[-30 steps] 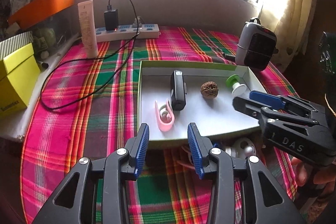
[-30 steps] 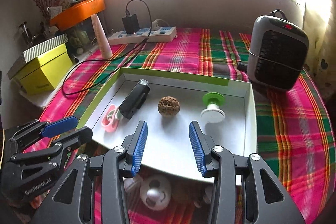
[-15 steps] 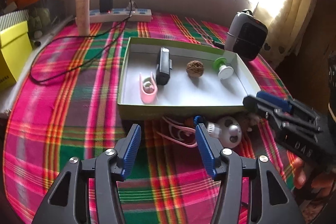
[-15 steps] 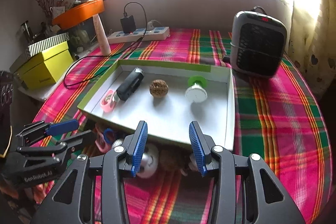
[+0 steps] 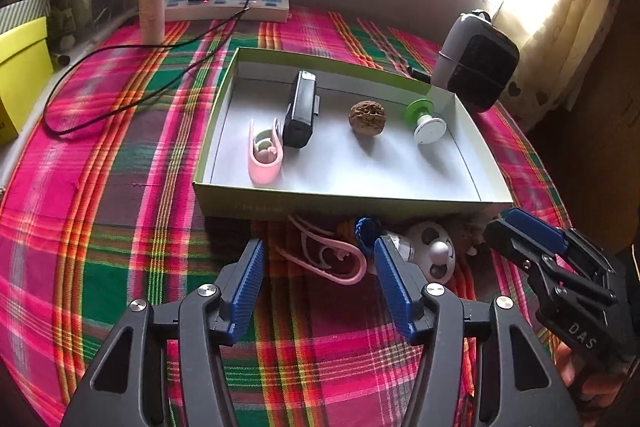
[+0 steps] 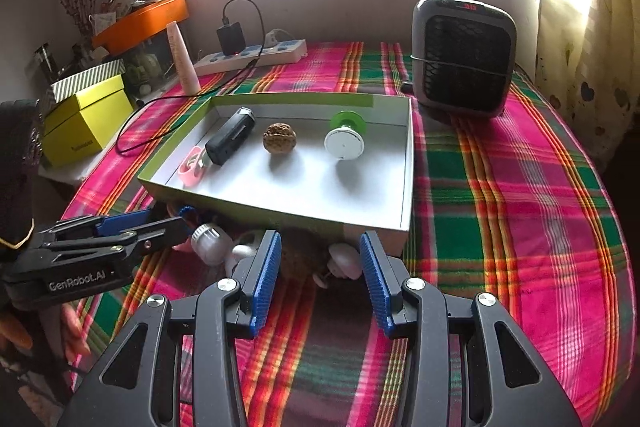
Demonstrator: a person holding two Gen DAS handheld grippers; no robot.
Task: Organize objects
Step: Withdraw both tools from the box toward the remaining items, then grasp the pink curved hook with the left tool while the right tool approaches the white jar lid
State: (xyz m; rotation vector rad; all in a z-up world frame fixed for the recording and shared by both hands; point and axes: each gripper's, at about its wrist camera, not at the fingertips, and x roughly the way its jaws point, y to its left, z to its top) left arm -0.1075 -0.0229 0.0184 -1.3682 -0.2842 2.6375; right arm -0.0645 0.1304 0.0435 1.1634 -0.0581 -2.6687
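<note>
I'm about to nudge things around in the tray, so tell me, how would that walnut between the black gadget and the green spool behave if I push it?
The walnut looks round and lies loose on the tray's smooth white floor, so it will probably roll. Its wrinkled shell should give the pads some grip. It is probably light and stiff.

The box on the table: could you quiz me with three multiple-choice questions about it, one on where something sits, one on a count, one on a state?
1. Where does the walnut lie in the box?
A. Between the black device and the green spool
B. Outside the box
C. On the heater

2. How many things lie in the box?
A. Two
B. Four
C. Seven

3. What is the left gripper doing?
A. Clamping the walnut
B. Opening, with nothing pinched
C. Lifting the box

Answers: 1 A, it sits in the middle of the row. 2 B, pink clip, device, walnut, spool. 3 B, its pads stand apart above the cloth.
</note>
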